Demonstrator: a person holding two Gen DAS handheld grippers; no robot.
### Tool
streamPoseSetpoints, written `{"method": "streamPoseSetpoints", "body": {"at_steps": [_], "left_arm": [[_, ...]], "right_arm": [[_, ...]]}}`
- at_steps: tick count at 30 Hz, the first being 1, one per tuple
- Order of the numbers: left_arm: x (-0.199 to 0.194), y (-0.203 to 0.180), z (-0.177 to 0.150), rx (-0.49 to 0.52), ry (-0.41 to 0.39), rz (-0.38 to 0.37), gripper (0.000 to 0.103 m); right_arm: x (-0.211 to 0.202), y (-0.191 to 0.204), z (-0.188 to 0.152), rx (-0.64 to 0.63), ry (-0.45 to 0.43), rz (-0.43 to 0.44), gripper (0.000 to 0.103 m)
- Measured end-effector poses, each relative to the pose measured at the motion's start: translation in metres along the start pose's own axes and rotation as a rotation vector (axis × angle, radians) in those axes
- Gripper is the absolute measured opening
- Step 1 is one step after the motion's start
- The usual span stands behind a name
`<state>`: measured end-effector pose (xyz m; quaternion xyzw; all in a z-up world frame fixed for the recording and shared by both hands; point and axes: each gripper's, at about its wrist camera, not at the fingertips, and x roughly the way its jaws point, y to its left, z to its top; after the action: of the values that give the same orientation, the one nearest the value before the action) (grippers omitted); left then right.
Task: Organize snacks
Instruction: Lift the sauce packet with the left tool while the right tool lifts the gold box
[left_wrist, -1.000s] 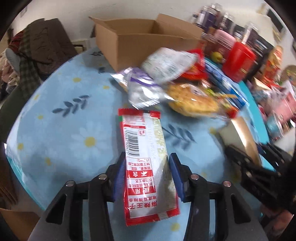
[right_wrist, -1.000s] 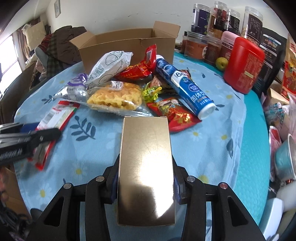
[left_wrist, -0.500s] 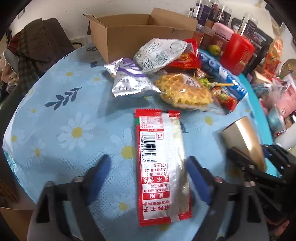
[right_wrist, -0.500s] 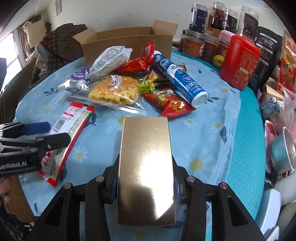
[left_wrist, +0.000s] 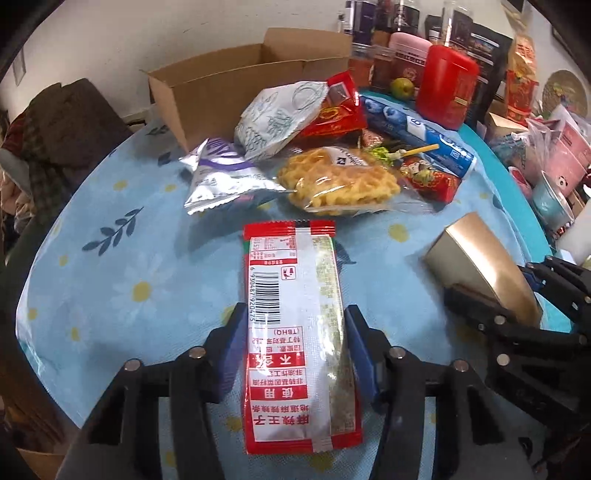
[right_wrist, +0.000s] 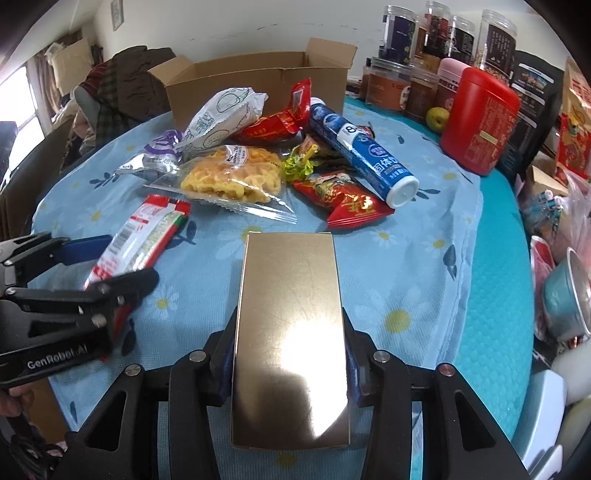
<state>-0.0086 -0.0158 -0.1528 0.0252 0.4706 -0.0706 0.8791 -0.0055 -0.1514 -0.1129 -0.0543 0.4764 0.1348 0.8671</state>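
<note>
Left gripper (left_wrist: 291, 328) clamped on red packet (left_wrist: 295, 325) — long axis pointing far, toward cardboard box (left_wrist: 236, 88); right gripper (right_wrist: 290, 332) clamps gold box (right_wrist: 290, 332).

Daylight floods in from a blown-out window (right_wrist: 16, 99) at the upper left of the right wrist view, and the room reads evenly bright. A hard white glare sits on the gold box (right_wrist: 290, 325) low in the centre of that frame. Soft shadows fall beneath the snack packets on the blue tablecloth (left_wrist: 122, 280). Both views curve strongly, with black vignette in the corners. In the left wrist view the shelves at the upper right look smeared and soft; the barcode on the red sachet (left_wrist: 295, 317) stays readable.
</note>
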Motion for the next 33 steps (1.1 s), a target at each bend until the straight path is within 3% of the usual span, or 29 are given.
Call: {"method": "streamPoseSetpoints", "body": {"at_steps": [13,20,23,28,33], "left_arm": [[-0.006,0.01,-0.001,-0.056,0.014,-0.081,0.048],[-0.006,0.016,-0.004,-0.08,0.011,-0.04,0.048],[-0.003,0.019,-0.003,-0.099,0.007,-0.037,0.054],[0.0,0.015,-0.001,-0.092,0.001,-0.081,0.078],[0.004,0.008,0.004,-0.088,0.036,0.008,0.078]], "right_arm": [[-0.003,0.005,0.006,-0.04,-0.002,0.042,0.043],[-0.006,0.011,0.005,-0.047,-0.002,0.039,0.043],[-0.006,0.011,0.005,-0.042,-0.002,0.027,0.043],[-0.008,0.01,0.004,-0.032,-0.001,0.008,0.044],[-0.009,0.005,0.002,-0.017,-0.003,0.003,0.044]]}}
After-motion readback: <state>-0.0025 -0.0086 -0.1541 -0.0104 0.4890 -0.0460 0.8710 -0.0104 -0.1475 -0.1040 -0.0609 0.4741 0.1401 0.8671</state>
